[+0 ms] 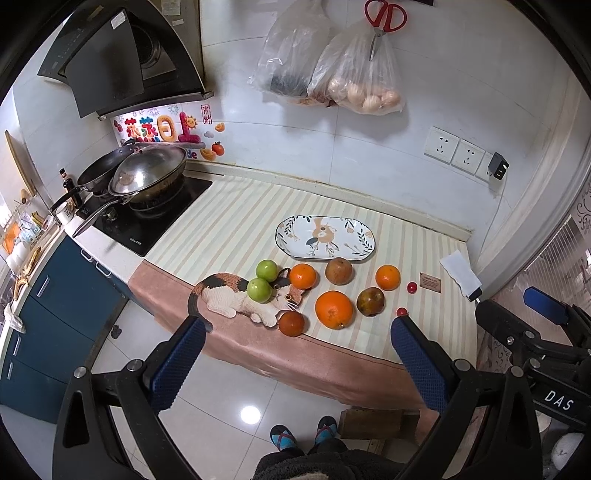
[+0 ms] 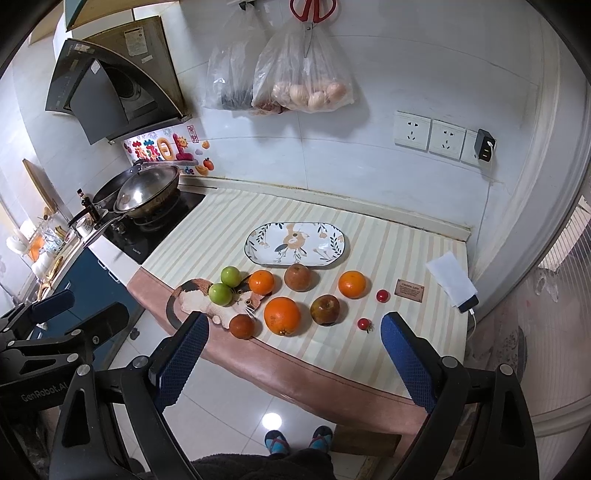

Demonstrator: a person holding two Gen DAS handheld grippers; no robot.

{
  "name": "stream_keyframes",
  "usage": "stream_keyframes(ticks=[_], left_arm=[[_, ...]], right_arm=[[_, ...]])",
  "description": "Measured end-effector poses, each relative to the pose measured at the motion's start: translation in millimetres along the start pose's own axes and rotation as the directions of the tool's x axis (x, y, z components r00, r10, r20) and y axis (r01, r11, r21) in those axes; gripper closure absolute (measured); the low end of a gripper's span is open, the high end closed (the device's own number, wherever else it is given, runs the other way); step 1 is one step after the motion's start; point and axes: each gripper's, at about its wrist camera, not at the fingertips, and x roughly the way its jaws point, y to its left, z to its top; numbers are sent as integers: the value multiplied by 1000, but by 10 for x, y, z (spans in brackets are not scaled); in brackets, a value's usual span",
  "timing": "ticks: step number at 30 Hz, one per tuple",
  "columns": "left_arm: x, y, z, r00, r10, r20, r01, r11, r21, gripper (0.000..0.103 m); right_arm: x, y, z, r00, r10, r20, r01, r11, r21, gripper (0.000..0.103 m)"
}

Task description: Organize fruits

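Loose fruit lies on a striped cloth: a big orange (image 1: 334, 309) (image 2: 282, 316), two smaller oranges (image 1: 303, 276) (image 1: 388, 277), two green apples (image 1: 267, 270) (image 1: 259, 290), two brownish fruits (image 1: 339, 271) (image 1: 370, 301), a dark red fruit (image 1: 291, 324) (image 2: 242, 326) and two cherry tomatoes (image 1: 412, 286) (image 1: 402, 312). An oval patterned plate (image 1: 325, 237) (image 2: 295, 243) sits empty behind them. My left gripper (image 1: 297, 365) is open and empty, held in front of the counter edge. My right gripper (image 2: 295, 358) is open and empty too, beside it.
A cat-shaped mat (image 1: 236, 295) lies under the green apples. A phone with a white cloth (image 2: 452, 282) and a small brown tag (image 2: 408, 290) lie at the right. A stove with pans (image 1: 140, 177) is at the left. Bags and scissors (image 1: 384, 22) hang on the wall.
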Motion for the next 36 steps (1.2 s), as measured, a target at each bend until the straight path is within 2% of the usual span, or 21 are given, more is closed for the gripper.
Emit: stream_keyframes(ticks=[36], left_arm=[[-40,-63,78,1000,-5,1,5,1000,5,0]], right_arm=[[-38,-104,45,1000,-7,2,7,1000,13,7]])
